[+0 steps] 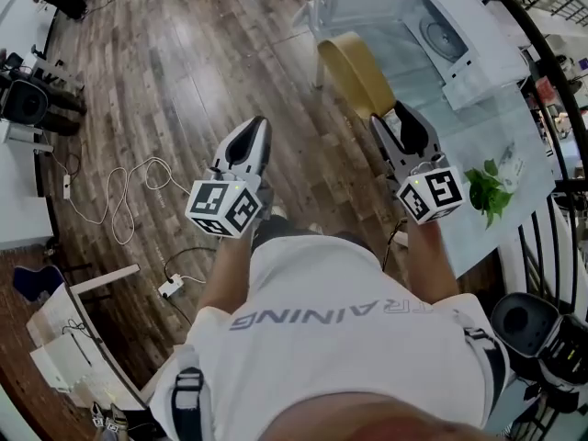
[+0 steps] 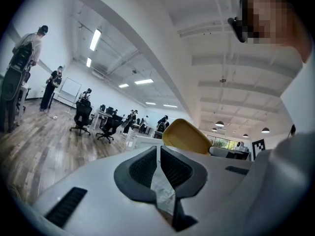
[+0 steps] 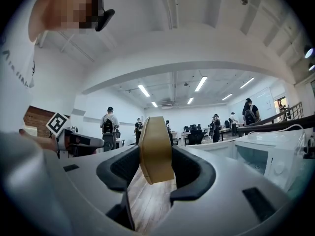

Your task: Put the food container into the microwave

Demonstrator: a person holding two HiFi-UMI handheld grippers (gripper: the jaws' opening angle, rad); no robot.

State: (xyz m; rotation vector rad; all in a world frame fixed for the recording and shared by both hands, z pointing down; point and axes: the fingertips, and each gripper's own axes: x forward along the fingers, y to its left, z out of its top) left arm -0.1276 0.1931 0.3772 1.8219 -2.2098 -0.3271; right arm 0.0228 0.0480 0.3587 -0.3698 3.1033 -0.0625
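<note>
A tan, oval food container (image 1: 356, 73) is held on edge above the wooden floor, with my right gripper (image 1: 393, 113) shut on its near rim. In the right gripper view the container (image 3: 155, 149) stands upright between the jaws. The white microwave (image 1: 404, 26) sits on the glass table ahead to the right with its door (image 1: 478, 39) swung open. It appears as the microwave (image 3: 268, 156) at the right of the right gripper view. My left gripper (image 1: 256, 127) hangs to the left over the floor, shut and holding nothing. The left gripper (image 2: 158, 154) points toward the container (image 2: 186, 136).
The glass table (image 1: 459, 154) carries a small green plant (image 1: 487, 193) near its front. A white cable (image 1: 119, 196) and a power strip (image 1: 170, 287) lie on the floor at left. A black chair (image 1: 524, 324) stands at lower right. People and office chairs are far off.
</note>
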